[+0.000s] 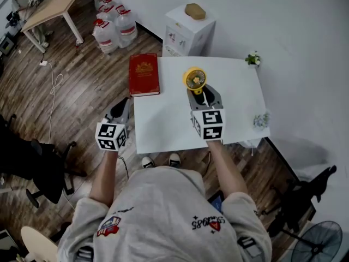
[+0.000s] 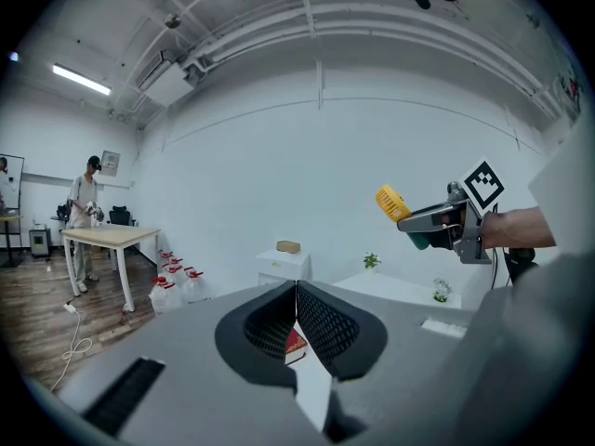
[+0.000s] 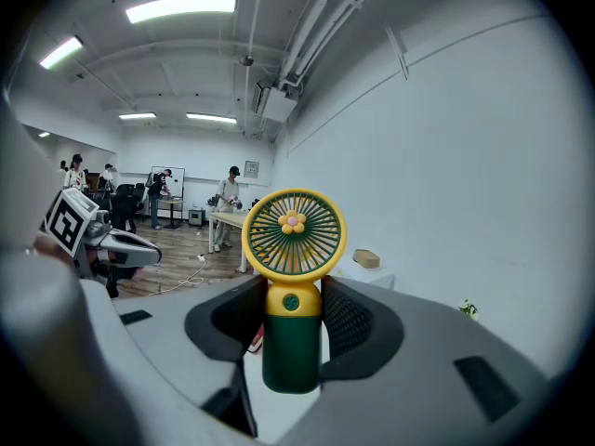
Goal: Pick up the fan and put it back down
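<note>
A small hand fan with a yellow round head (image 1: 194, 79) and a dark green handle (image 3: 293, 342) is held upright in the air above the white table (image 1: 163, 127). My right gripper (image 3: 293, 295) is shut on it, its pads pressing the handle from both sides. From the left gripper view the fan (image 2: 391, 203) sticks out past the right gripper (image 2: 423, 223) at the right. My left gripper (image 1: 121, 109) hovers off the table's left edge with its fingertips together and nothing held; its jaws (image 2: 297, 291) look over the table's corner.
A red book (image 1: 144, 73) lies on the table's far left corner. A small potted plant (image 1: 252, 59) and a flower bunch (image 1: 261, 120) sit along the right side. Behind the table stand a white cabinet (image 1: 188, 29) and water jugs (image 1: 112, 29).
</note>
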